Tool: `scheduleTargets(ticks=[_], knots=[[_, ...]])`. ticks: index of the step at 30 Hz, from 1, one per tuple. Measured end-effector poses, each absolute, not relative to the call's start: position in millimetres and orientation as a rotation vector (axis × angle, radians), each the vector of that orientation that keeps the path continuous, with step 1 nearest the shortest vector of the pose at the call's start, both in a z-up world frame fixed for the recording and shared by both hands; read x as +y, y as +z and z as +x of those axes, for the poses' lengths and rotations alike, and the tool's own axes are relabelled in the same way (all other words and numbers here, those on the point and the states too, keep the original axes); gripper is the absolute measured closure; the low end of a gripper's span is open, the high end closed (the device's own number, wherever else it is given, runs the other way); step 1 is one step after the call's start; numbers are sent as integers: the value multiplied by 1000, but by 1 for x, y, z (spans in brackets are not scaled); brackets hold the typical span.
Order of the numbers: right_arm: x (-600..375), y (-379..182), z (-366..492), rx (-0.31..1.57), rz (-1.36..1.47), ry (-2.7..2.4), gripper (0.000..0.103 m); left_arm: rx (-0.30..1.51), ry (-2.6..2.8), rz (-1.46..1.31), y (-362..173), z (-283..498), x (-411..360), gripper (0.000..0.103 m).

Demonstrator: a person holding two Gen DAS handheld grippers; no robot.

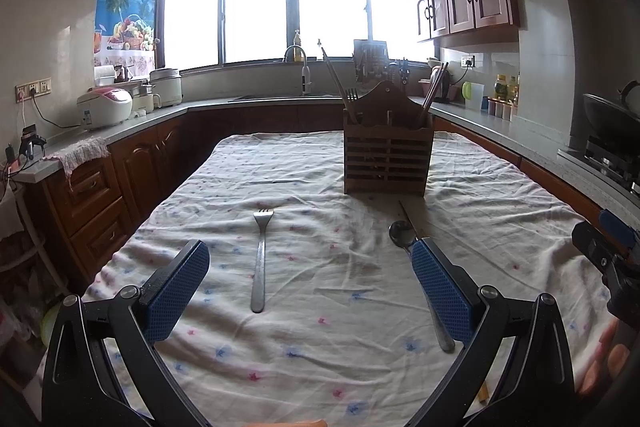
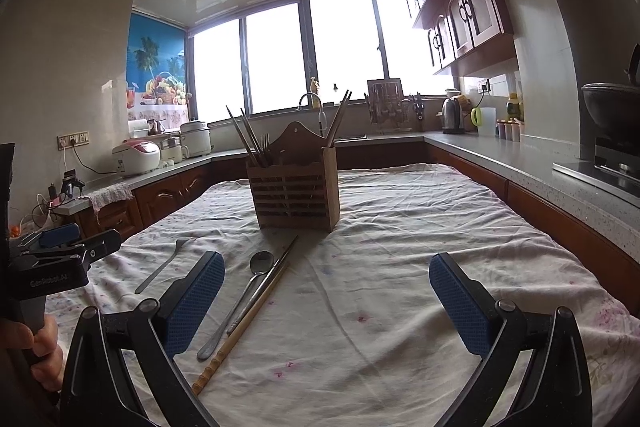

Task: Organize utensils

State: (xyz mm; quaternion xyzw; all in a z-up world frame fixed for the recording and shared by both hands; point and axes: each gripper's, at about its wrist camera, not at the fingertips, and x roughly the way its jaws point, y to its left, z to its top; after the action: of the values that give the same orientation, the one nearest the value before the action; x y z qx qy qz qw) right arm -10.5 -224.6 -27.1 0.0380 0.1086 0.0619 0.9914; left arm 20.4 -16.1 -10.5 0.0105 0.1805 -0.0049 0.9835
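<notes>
— Looking down the left gripper [image 1: 310,281]: its jaws stand wide apart over the cloth [image 1: 340,347], holding nothing. What lies between them?

— A fork [image 1: 261,259], flat on the cloth, tines pointing toward the wooden holder [image 1: 387,157]. A spoon [image 1: 402,231] lies just beside the right-hand pad, partly hidden behind it.

— And the right gripper [image 2: 326,297]?

— Also spread wide and empty. Near its left-hand pad lie the spoon [image 2: 248,291], a metal chopstick [image 2: 266,281] and a bamboo chopstick [image 2: 244,327], close together, angled toward the holder [image 2: 294,195].

— What's in the holder?

— Chopsticks lean out of the left and right compartments, and fork tines show in the left one. It stands upright mid-table.

— Is the fork visible there too?

— Yes [image 2: 164,265], further left, well apart from the spoon.
</notes>
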Motion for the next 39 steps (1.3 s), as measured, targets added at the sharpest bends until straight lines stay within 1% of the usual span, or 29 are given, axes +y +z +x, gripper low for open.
scheduleTargets(ticks=[39], knots=[[-228,-15,-12,198,81,123,0,363,-21,28,-10,19,-19,0]])
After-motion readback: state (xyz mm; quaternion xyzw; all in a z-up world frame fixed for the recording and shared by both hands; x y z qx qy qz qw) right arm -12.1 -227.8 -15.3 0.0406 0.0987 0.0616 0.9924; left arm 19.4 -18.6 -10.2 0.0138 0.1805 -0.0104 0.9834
